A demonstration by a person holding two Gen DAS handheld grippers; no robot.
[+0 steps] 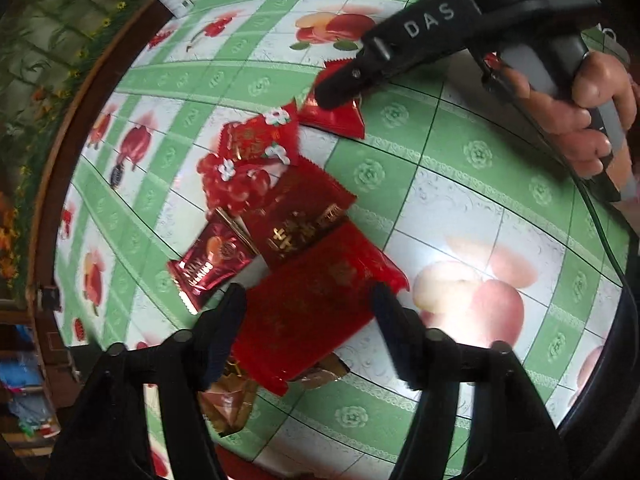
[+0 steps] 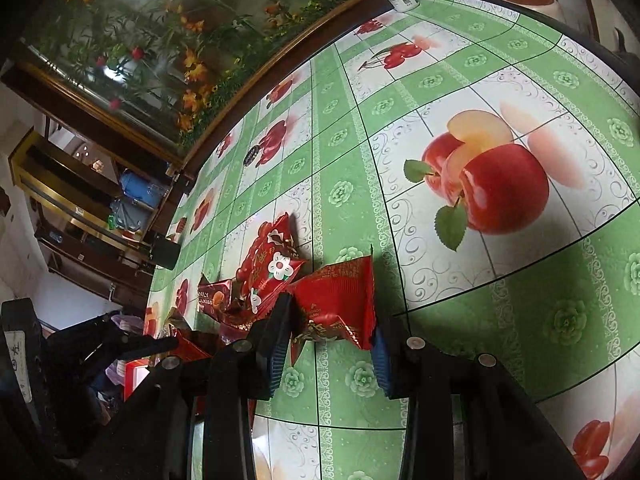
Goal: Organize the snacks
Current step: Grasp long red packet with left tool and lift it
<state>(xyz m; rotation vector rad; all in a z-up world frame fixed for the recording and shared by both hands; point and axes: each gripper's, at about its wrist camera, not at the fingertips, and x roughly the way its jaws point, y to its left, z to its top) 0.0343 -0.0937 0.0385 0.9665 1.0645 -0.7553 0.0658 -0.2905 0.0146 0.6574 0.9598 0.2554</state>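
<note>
On the fruit-print tablecloth (image 1: pixel 460 168) at least five red snack packets lie clustered, one large packet (image 1: pixel 316 304) between the left gripper's (image 1: pixel 310 308) spread, unclosed fingers, one small packet (image 2: pixel 336 304) between the right gripper's (image 2: pixel 332 332) open fingers.

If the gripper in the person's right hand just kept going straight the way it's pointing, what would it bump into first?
Most likely the small red snack packet lying between the open fingers of the right gripper. The packet sits right at the fingertips on the green fruit-print tablecloth. Past it the cloth looks bare, though depth is hard to judge.
</note>
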